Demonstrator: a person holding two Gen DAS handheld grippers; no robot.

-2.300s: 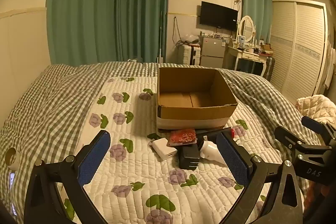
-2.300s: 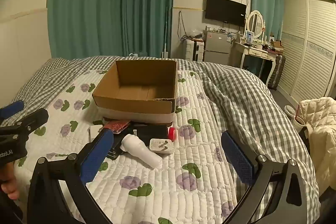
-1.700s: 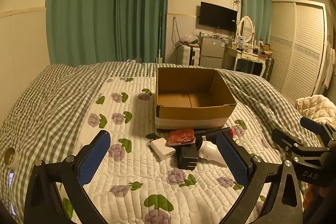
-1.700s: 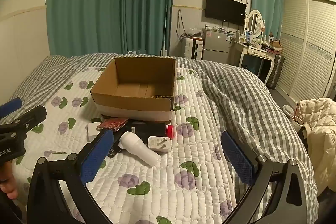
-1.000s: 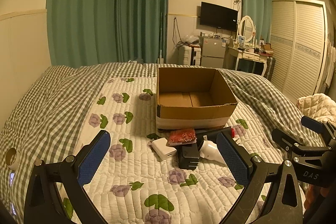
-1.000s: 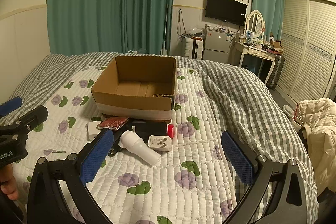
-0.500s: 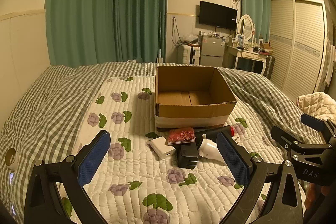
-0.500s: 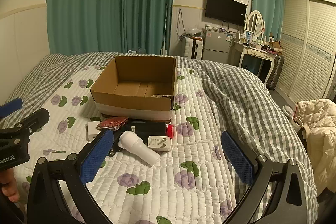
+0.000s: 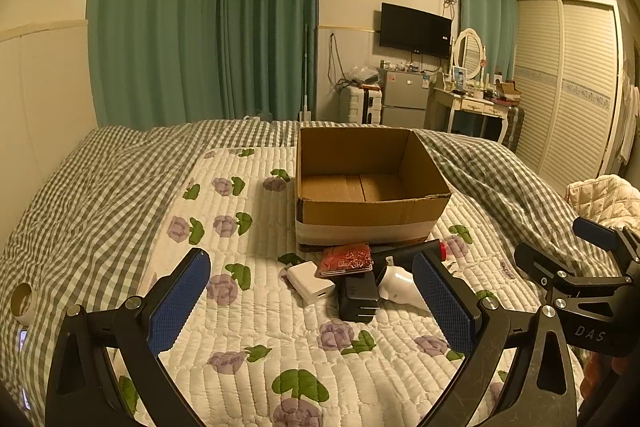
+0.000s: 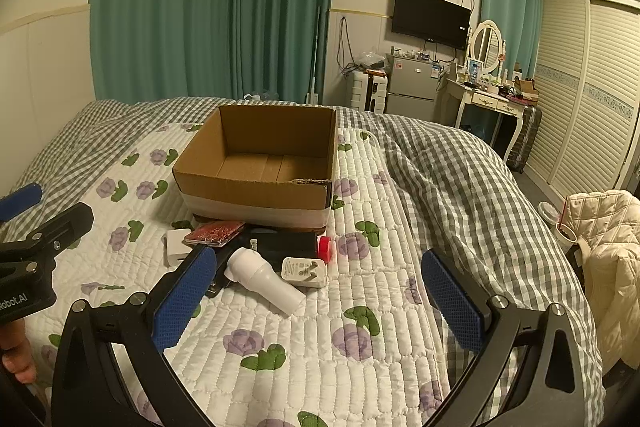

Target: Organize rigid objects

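Left claw (image 9: 310, 301) apart, right claw (image 10: 318, 293) apart; cardboard box (image 10: 256, 193) empty on quilt (image 10: 340, 327)

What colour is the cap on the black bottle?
Red cap, clearest in the right wrist view.

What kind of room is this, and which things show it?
Most likely a home bedroom: a bed with a checked cover, a wardrobe with slatted doors, and a dressing table with an oval mirror.
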